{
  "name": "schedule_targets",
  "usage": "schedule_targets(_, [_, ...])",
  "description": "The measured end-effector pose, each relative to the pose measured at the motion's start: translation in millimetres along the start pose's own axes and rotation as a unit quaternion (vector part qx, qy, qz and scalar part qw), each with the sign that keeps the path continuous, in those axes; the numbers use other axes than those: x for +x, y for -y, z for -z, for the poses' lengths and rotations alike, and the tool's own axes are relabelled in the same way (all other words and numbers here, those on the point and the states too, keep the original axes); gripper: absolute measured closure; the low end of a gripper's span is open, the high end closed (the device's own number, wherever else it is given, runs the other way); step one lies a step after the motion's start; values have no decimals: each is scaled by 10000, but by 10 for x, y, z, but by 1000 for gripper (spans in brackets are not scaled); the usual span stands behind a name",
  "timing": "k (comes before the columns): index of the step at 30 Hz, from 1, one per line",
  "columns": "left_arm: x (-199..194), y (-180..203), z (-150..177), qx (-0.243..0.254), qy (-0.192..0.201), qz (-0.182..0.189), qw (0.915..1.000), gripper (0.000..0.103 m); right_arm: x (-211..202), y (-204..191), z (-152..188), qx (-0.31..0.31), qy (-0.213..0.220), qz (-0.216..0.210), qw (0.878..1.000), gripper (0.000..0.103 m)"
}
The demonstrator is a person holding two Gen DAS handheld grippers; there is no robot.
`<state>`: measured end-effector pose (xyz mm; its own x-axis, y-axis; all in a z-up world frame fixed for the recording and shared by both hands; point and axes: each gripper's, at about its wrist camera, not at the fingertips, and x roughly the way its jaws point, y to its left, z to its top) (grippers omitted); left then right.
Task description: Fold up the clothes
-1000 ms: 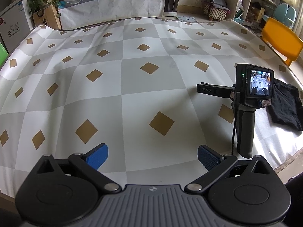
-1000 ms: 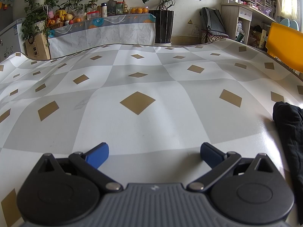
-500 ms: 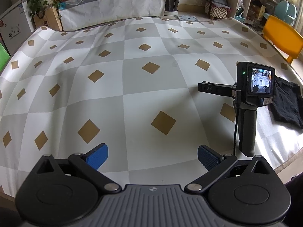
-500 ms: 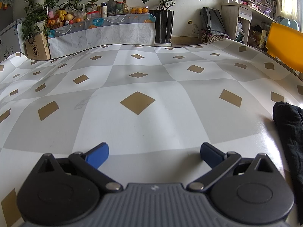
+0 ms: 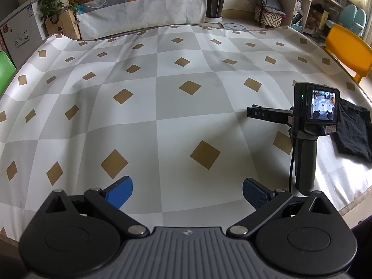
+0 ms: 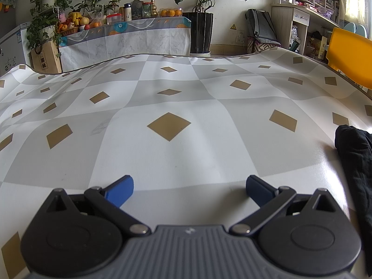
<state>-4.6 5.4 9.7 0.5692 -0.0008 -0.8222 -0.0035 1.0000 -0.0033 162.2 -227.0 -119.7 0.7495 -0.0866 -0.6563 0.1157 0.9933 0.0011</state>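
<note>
The left hand-held gripper (image 5: pixel 187 191) hovers over the worktop (image 5: pixel 162 97) with its blue fingers (image 5: pixel 119 191) wide apart and nothing between them. The right hand-held gripper (image 6: pixel 189 189) sits low over the same checked cloth, jaws likewise spread and empty; in the left view its body (image 5: pixel 313 116) stands upright near the front edge. The garment (image 6: pixel 355 162), black and bunched, lies at the far right of the worktop, just beside the right one and well apart from the left.

No fold has begun, so the step in hand is probably fetching the garment. To do it well, the right one should turn toward the cloth, come in low, and pinch a single edge or corner rather than a bunched layer. It can then drag the piece to the open middle, where the left can take the opposite corner and spread it flat.
</note>
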Motion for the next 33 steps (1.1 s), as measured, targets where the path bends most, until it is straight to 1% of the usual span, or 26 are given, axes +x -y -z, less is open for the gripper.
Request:
schedule_targets(3, [-3, -20, 2, 1, 13, -29, 10000, 2, 0, 0, 0, 0, 0, 0, 10000, 0])
schedule_targets(7, [-19, -76, -15, -127, 45, 22, 9999, 2, 0, 0, 1, 0, 0, 0, 10000, 0])
schedule_targets(15, [2, -56, 3, -44, 11, 6, 10000, 2, -1, 0, 3, 1, 0, -1, 10000, 0])
schedule_targets(33, [-3, -100, -12, -161, 17, -4, 9999, 2, -1, 0, 3, 1, 0, -1, 10000, 0])
